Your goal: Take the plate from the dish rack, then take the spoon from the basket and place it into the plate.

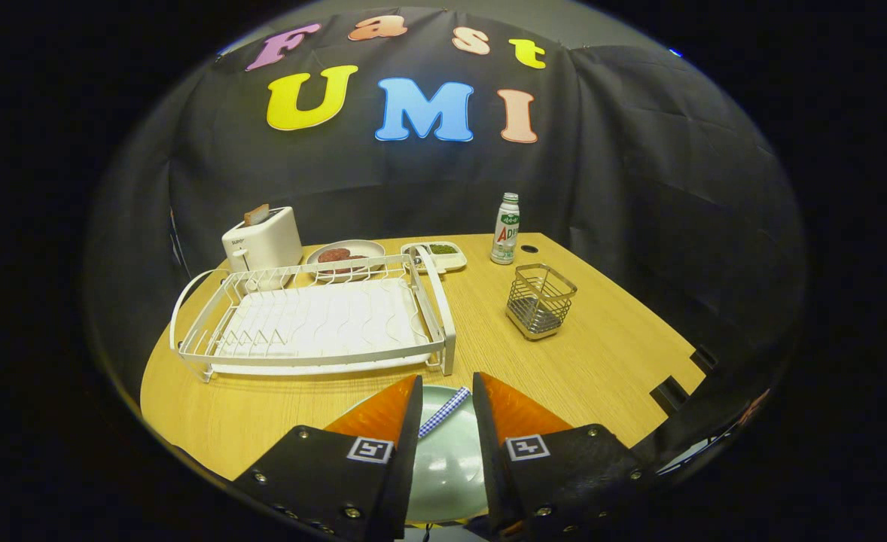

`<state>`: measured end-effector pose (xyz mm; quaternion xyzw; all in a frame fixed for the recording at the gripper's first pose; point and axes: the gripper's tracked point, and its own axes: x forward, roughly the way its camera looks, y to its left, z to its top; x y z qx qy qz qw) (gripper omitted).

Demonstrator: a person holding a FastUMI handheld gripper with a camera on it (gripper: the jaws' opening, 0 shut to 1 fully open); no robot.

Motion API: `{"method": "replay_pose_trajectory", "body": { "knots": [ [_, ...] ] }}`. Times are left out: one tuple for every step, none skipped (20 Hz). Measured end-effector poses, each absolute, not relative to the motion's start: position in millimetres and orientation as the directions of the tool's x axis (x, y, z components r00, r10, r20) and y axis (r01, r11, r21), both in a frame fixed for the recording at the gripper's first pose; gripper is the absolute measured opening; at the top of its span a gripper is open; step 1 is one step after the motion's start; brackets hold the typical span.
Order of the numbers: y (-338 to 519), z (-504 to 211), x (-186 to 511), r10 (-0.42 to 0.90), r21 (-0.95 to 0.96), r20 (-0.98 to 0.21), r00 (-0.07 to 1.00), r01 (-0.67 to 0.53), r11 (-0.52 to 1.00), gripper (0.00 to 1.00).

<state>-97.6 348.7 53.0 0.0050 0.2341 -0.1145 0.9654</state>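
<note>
Spoon on the plate, your fingers parted above it.
Your gripper (447, 421) has its fingers apart, gripping nothing; between them sits one plate (443, 467), partly hidden, with one spoon's checked handle (444, 411) on it. Beyond: one empty dish rack (315, 320), one empty basket (540, 300) on the tabletop (609, 354).

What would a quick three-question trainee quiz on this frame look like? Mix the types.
1. True or false: the dish rack holds a plate.
2. The checked spoon handle lies on: A) green plate B) wire basket C) toaster
3. Fill in: the gripper jaws stand ____, apart above the plate.

Key:
1. False, the rack is empty.
2. A.
3. Open; nothing is pressed between them.
</note>
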Motion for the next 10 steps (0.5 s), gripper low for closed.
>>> {"method": "replay_pose_trajectory", "body": {
  "knots": [
    [347.7,59.9,-95.9,-0.217,-0.051,-0.441,0.871,0.217,0.975,0.40],
    [345.8,68.4,-93.1,-0.216,-0.059,-0.424,0.879,0.212,0.976,0.40],
    [344.0,78.7,-90.7,-0.213,-0.065,-0.403,0.890,0.204,0.977,0.40],
    [343.9,90.6,-87.5,-0.205,-0.070,-0.381,0.902,0.193,0.979,0.40],
    [343.0,105.1,-83.8,-0.192,-0.071,-0.356,0.914,0.179,0.981,0.40],
    [342.4,121.4,-79.9,-0.180,-0.070,-0.325,0.928,0.166,0.984,0.40],
    [341.1,138.5,-76.2,-0.167,-0.067,-0.293,0.941,0.155,0.986,0.40],
    [339.5,156.9,-72.4,-0.155,-0.062,-0.259,0.954,0.143,0.988,0.40],
    [337.9,174.6,-68.6,-0.145,-0.058,-0.226,0.963,0.135,0.989,0.40],
    [335.3,192.8,-65.5,-0.132,-0.053,-0.193,0.972,0.124,0.991,0.40]
  ]
}}
